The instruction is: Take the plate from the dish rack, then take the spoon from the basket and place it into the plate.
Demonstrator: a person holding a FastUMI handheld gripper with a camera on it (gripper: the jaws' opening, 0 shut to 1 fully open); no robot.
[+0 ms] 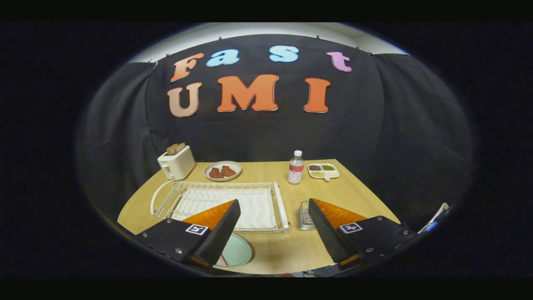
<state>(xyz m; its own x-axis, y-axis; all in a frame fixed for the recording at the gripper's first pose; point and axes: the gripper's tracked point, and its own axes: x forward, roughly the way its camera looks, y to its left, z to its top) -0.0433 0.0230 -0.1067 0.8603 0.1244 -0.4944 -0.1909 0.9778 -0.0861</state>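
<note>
My gripper [274, 206] is open, with nothing between its fingers. A pale green plate [238, 251] lies flat on the wooden table [287, 250], just in front of the white dish rack [227, 200], and is partly covered by my left finger. A small pinkish thing rests at the plate's near edge beside that finger; I cannot tell what it is. The rack holds no dishes and lies beyond my left finger. A small clear basket [304, 216] stands to the right of the rack, half hidden by my right finger; its contents are not clear.
At the back of the table stand a white toaster [177, 163] with bread in it, a plate with two pieces of meat [222, 171], a clear bottle [296, 168] and a divided dish of seasonings [323, 170]. Black cloth walls close in the table.
</note>
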